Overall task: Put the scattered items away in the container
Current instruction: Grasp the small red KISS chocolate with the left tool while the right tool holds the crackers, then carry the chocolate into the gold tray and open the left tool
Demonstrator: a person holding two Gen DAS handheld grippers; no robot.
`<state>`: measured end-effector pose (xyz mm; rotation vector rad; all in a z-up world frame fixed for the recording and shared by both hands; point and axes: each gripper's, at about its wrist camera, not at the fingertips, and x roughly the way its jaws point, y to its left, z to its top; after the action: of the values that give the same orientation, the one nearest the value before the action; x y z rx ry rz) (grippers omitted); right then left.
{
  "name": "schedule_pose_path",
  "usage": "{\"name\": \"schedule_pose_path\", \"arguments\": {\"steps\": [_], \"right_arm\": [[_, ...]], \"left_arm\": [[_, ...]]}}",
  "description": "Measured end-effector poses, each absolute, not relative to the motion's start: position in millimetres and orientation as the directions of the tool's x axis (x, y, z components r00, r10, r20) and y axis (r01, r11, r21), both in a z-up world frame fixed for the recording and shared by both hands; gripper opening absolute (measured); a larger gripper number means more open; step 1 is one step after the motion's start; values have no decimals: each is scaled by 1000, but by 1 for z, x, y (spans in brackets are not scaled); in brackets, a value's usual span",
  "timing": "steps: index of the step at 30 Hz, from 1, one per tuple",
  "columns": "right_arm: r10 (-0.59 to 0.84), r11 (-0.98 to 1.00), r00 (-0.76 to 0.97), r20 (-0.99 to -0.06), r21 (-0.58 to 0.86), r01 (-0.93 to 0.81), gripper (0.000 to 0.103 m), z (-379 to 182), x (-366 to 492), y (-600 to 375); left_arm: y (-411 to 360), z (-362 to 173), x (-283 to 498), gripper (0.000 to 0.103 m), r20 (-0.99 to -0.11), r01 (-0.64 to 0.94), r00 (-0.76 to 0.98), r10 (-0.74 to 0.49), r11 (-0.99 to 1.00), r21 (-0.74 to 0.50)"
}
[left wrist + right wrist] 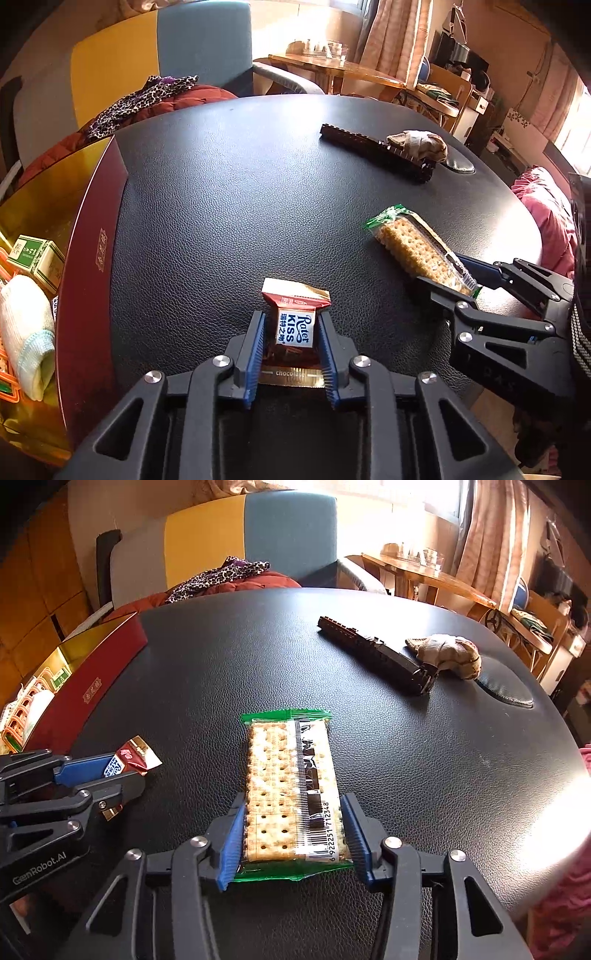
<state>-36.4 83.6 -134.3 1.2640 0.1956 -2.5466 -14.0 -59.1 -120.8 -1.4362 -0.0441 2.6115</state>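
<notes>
A small chocolate packet (293,325), red and gold with a blue-and-white label, lies on the black leather table (229,206). My left gripper (291,321) is shut on it, with the blue pads (258,343) against its sides. A long cracker packet (291,786) with green ends lies to the right. The right gripper (294,805) is shut on its near end, and its pads (232,842) touch both long edges. The container, a red box (85,266) with a gold inside, stands at the table's left edge and holds a green carton (37,258) and a white towel (26,332).
A long dark brick-built block (373,653) lies at the far right of the table, and a crumpled beige cloth (447,651) touches its end. Beside the cloth is an oval dent (508,690) in the tabletop. Behind the table stands a chair with heaped clothes (221,576). Pink fabric (546,214) lies past the right edge.
</notes>
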Motion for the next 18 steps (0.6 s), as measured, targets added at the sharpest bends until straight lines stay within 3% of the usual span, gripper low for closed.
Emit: {"name": "schedule_pose_path", "arguments": {"steps": [6, 18], "right_arm": [[-200, -949, -579, -790, 10, 315, 48, -134, -34, 84], [-261, -935, -560, -787, 61, 350, 47, -127, -24, 63]], "left_arm": [[-60, -114, -8, 24, -826, -118, -538, 170, -985, -126], [-118, -43, 18, 24, -707, -35, -685, 176, -977, -209]]}}
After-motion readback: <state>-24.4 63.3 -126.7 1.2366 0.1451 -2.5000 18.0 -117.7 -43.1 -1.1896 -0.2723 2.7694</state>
